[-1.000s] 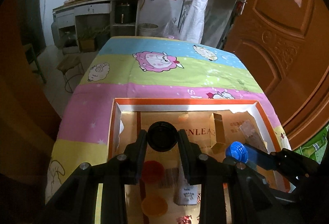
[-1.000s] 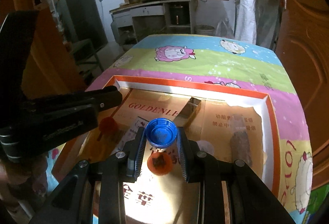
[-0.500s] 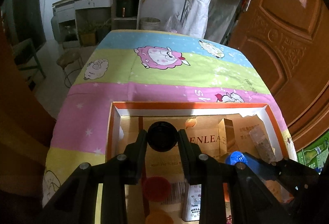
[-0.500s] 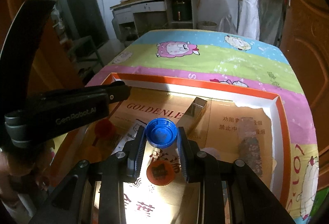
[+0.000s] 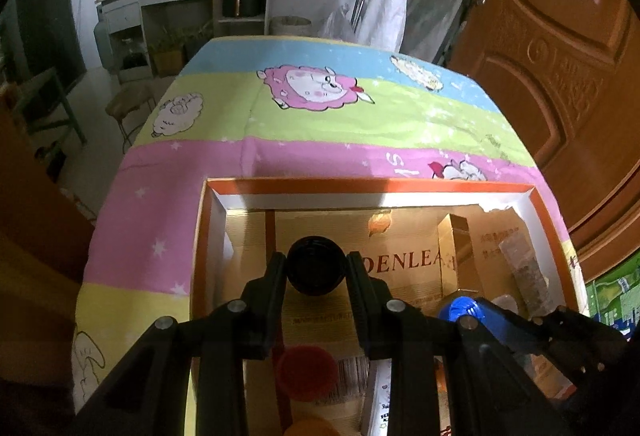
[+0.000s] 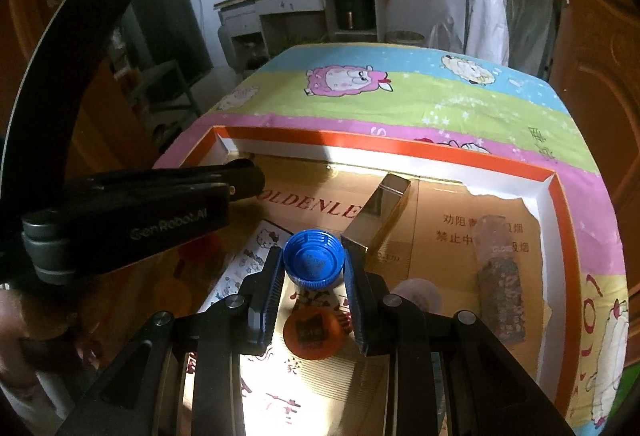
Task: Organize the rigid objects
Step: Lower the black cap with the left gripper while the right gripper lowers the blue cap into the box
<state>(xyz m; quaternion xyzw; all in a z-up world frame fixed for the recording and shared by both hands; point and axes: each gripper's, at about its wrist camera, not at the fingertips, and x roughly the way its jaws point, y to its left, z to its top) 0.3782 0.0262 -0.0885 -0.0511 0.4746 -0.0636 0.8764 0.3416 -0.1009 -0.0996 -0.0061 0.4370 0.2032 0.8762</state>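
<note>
My left gripper [image 5: 317,270] is shut on a black bottle cap [image 5: 316,271], held above the left part of an orange-rimmed cardboard tray [image 5: 360,185]. My right gripper [image 6: 314,266] is shut on a blue ribbed bottle cap [image 6: 314,263] over the tray's [image 6: 400,146] middle. In the left wrist view the blue cap [image 5: 460,308] and the right gripper's arm show at the lower right. The left gripper's body [image 6: 132,216] crosses the left of the right wrist view.
Inside the tray lie a gold box [image 6: 378,212], a red cap [image 5: 307,368], an orange cap [image 6: 314,332], a Hello Kitty card [image 6: 248,260], a speckled tube [image 6: 500,276] and a pale lid [image 6: 416,294]. The tray sits on a striped cartoon cloth [image 5: 320,124]. A wooden door [image 5: 560,56] stands at the right.
Both grippers have sunk slightly toward the tray and moved forward over it, each still holding its cap. The tray's far rim now lies lower in both views.
</note>
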